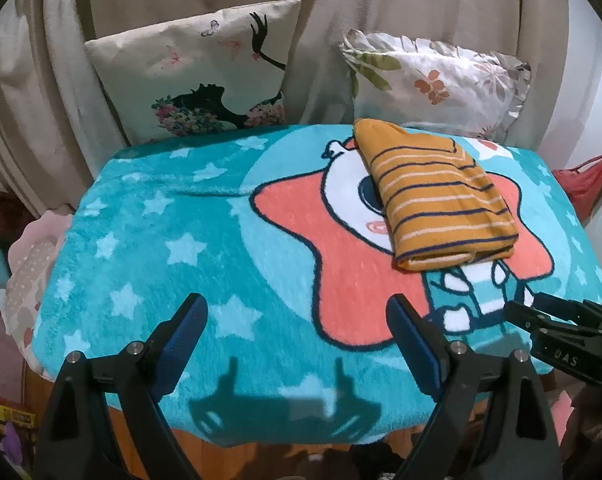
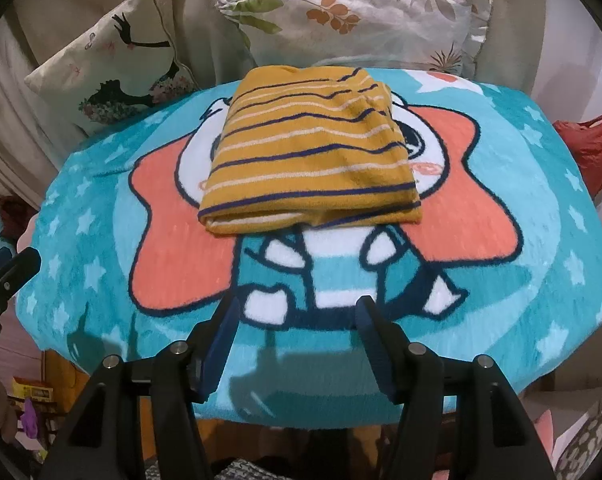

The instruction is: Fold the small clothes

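Note:
A mustard-yellow garment with navy and pale stripes (image 1: 437, 196) lies folded into a compact rectangle on the teal cartoon blanket (image 1: 161, 240), at the far right of the left wrist view. In the right wrist view the garment (image 2: 309, 152) lies straight ahead on the blanket (image 2: 541, 260). My left gripper (image 1: 297, 320) is open and empty above the blanket's near edge, left of the garment. My right gripper (image 2: 297, 320) is open and empty, a short way in front of the garment's near edge. The right gripper also shows at the right edge of the left wrist view (image 1: 529, 308).
Two pillows stand behind the blanket against beige curtains: one with a black dancer print (image 1: 205, 72), one floral (image 1: 433, 80). A red bag (image 1: 585, 184) sits to the right. Clutter and packets (image 2: 29, 396) lie on the floor below the blanket's front edge.

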Motion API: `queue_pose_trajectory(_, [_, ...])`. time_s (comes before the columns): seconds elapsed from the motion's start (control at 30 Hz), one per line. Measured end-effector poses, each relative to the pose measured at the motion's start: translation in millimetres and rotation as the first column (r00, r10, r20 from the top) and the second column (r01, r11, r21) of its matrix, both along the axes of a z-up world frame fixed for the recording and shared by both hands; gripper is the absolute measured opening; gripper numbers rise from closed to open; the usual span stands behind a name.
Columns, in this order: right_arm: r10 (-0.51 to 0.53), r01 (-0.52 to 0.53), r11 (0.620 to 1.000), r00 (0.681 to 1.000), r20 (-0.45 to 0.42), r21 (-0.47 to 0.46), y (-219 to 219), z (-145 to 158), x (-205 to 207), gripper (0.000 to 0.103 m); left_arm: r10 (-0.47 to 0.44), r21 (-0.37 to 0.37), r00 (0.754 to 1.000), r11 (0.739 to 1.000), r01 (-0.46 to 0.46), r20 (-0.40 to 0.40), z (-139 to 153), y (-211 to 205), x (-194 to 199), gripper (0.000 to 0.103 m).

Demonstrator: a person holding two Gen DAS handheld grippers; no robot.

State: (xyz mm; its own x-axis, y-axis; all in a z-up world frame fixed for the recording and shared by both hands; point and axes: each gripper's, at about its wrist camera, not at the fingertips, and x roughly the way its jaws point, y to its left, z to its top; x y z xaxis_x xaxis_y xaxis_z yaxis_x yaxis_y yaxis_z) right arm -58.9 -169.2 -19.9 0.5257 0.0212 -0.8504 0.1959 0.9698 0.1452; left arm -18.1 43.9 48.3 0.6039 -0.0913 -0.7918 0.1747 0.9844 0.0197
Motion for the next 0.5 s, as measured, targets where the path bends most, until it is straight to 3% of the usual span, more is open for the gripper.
queue_pose_trajectory(0.2, [-0.007,0.007,1.0,1.0,-0.009,-0.019,4.4,-2.1,-4.5,0.066,-0.02,-0.029,0.999,0.999,0.019,-0.034,-5.9,3.1,-1.9,0.09])
queue_pose_trajectory(0.5, [-0.002,0.0,0.998,0.999,-0.039,-0.057,11.9,-7.2,-2.1,0.07,-0.014,-0.007,0.999,1.0,0.014,-0.04,-14.1,0.3,0.0,0.09])
